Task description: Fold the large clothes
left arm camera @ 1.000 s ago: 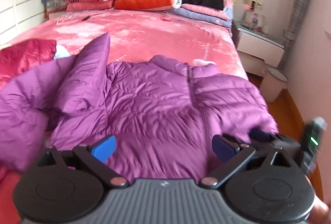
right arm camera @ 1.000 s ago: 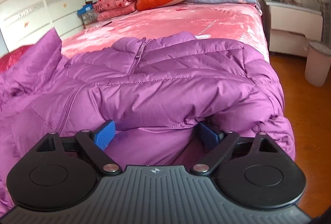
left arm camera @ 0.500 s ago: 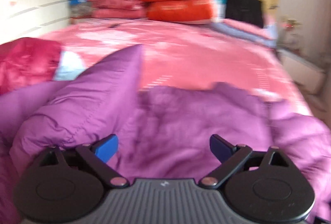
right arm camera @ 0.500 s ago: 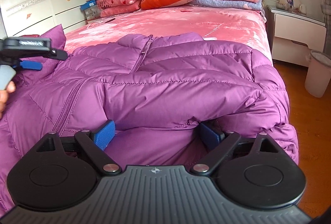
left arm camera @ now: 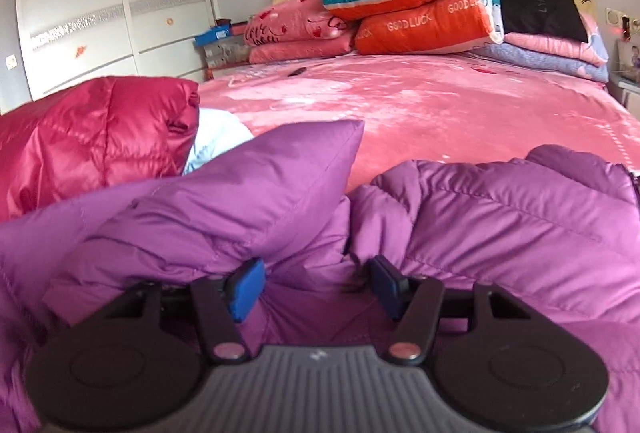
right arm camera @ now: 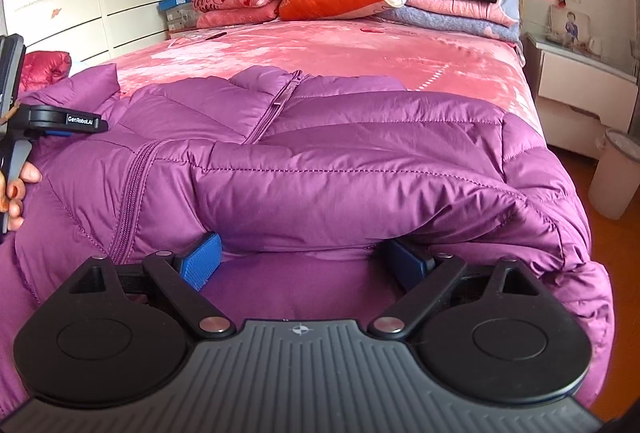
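Your purple down jacket lies front-up across the foot of the pink bed, collar toward 12 o'clock, zipper running to 7 o'clock. Your left hand-held gripper has just been closing; bunched jacket fabric sits between its blue pads, but whether they pinch it cannot be told. Your right hand-held gripper stands open under the folded-over sleeve at 6 o'clock. A red jacket sits at 10 o'clock.
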The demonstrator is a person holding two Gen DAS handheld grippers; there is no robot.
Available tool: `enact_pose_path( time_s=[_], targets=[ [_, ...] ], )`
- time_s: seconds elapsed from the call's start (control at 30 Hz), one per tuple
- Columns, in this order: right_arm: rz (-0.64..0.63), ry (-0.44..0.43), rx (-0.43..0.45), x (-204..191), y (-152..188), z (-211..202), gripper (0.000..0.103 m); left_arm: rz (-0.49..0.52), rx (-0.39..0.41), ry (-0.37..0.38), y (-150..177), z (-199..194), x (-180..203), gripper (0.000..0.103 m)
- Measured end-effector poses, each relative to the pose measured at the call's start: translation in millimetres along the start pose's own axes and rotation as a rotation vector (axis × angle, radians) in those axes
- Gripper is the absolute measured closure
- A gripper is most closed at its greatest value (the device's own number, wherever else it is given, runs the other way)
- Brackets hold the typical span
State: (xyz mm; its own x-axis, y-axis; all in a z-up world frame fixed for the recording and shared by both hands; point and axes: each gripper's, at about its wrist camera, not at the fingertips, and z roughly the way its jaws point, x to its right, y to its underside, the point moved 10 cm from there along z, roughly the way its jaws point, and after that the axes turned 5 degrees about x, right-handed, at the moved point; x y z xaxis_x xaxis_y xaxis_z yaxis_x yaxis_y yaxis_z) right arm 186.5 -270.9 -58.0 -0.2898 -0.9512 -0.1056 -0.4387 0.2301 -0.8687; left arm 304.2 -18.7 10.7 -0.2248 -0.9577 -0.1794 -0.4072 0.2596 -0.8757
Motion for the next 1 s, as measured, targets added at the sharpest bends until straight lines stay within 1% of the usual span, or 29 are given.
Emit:
enact_pose_path(
  time_s=[0.23, 0.4, 0.7, 0.73, 0.83, 0.93, 1.0],
  targets=[
    [-0.008, -0.009, 0.013, -7, -15, 24, 0.000, 0.012, 0.024, -0.030, -10, 25, -15, 0.045],
    [-0.009, -0.024, 0.026, -15, -28, 40, 0.000, 0.011, 0.045, -0.037, -16, 39, -32, 0.049],
    [-0.009, -0.052, 0.052, -37, -51, 76, 0.000, 0.073, 0.075, -0.096, -22, 64, -50, 0.050],
    [-0.010, -0.054, 0.053, -37, -54, 81, 0.000, 0.084, 0.074, -0.102, -22, 65, -49, 0.050],
    [-0.006, -0.061, 0.052, -38, -59, 91, 0.000, 0.160, 0.080, -0.135, -20, 62, -40, 0.049],
    [-0.005, -0.066, 0.046, -36, -61, 94, 0.000, 0.236, 0.072, -0.165, -20, 51, -30, 0.046],
    [-0.009, -0.070, 0.035, -37, -62, 96, 0.000, 0.275, 0.069, -0.172, -20, 38, -24, 0.039]
  ],
)
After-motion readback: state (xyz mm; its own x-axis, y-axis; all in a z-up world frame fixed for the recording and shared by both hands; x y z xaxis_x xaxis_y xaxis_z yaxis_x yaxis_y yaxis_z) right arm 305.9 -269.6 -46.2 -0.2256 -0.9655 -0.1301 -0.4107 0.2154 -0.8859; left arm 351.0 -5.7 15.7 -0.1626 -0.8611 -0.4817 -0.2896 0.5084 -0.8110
